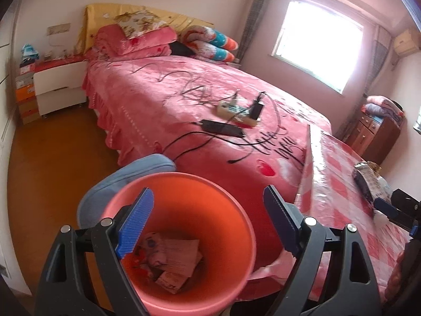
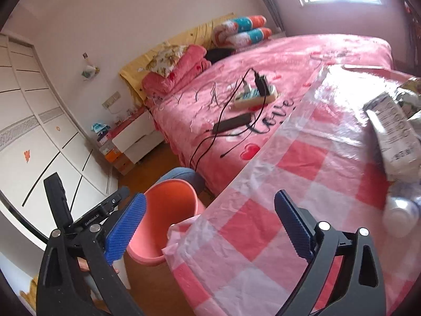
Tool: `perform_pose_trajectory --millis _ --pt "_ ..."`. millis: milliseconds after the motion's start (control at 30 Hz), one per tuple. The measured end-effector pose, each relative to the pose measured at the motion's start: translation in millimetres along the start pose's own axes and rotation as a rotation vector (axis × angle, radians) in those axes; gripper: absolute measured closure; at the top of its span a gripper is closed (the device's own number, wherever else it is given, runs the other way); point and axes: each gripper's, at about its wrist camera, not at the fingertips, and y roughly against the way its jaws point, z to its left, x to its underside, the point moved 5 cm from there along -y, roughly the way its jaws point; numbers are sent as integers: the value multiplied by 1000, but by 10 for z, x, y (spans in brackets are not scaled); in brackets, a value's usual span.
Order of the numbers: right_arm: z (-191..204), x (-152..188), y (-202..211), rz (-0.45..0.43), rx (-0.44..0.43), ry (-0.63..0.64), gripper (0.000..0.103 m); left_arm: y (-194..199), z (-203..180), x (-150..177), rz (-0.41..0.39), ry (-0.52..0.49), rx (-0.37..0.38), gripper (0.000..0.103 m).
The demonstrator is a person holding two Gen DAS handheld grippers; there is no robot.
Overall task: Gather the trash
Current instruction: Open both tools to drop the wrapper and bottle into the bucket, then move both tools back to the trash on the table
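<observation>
A pink bin (image 1: 231,239) stands on the floor by the table, with paper scraps and wrappers (image 1: 171,260) at its bottom. My left gripper (image 1: 208,221) is open and empty right above the bin. The bin also shows in the right wrist view (image 2: 171,210). My right gripper (image 2: 210,226) is open and empty over the table's near edge. A crumpled snack bag (image 2: 397,131) and a pale crumpled piece (image 2: 402,213) lie on the checked tablecloth (image 2: 289,184) at the right. The bag also shows in the left wrist view (image 1: 368,181).
A pink bed (image 1: 184,100) holds a power strip (image 1: 236,110), a black adapter (image 1: 222,128) and cables. A blue stool (image 1: 126,179) stands behind the bin. A white nightstand (image 1: 60,87) and a wooden cabinet (image 1: 376,137) stand by the walls.
</observation>
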Motion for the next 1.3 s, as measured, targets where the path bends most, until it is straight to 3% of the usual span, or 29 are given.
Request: perform_pose_trajectory --millis 267,467,667,967,1300 --pt "-214 -3 211 -37 -14 -30 5 58 -486 -3 -3 -53 86 17" --pt "-409 3 364 -52 20 -42 5 -29 -826 85 95 -124 90 17" --pt "-658 15 496 -53 36 -94 5 -94 -1105 140 137 -150 122 17" --pt "-1095 -24 777 -86 45 -201 5 -101 -1536 232 155 -218 151 17" --pt "-1485 -33 1079 -137 131 -230 5 -106 -2026 283 167 -301 194 17"
